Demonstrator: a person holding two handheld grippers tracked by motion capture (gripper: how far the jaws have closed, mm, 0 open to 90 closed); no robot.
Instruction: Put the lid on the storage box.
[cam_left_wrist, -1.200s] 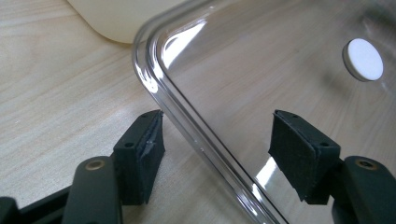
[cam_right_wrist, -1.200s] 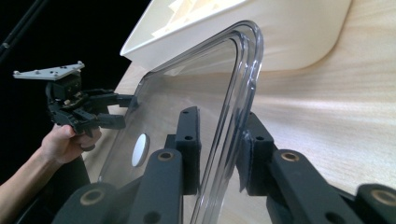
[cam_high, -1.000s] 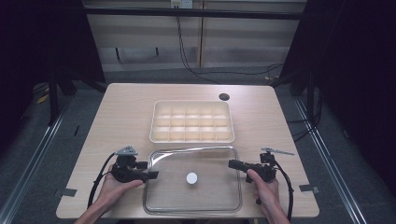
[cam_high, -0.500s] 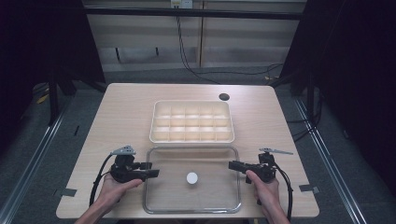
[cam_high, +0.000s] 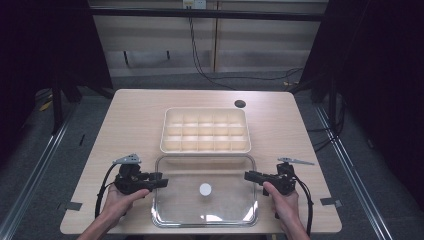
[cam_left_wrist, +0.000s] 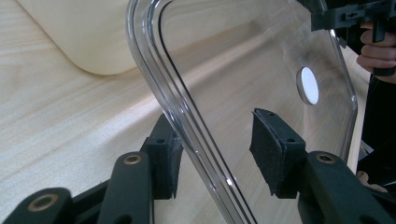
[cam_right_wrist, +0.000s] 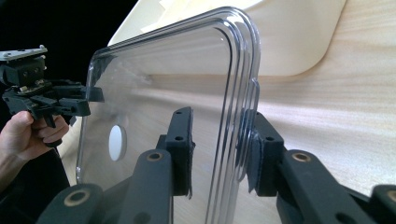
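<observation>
The clear lid (cam_high: 205, 190) looked light, stiff, slippery; both tongs straddled its side rims, left tongs (cam_left_wrist: 219, 158) closing, gapped, right tongs (cam_right_wrist: 219, 149) touching 1 pad.

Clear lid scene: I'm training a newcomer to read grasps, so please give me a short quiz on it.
1. True or false: the clear lid sits on top of the compartment tray.
2. What marks the middle of the lid?
3. The jaws of the left hand-held gripper: A) clamp the tray; B) straddle the lid's rim; C) hang far above the table.

Key
1. False: the lid lies on the table, on the person's side of the tray.
2. A white disc.
3. B: the jaws have just been closing, and the pads do not yet press on the rim.
</observation>
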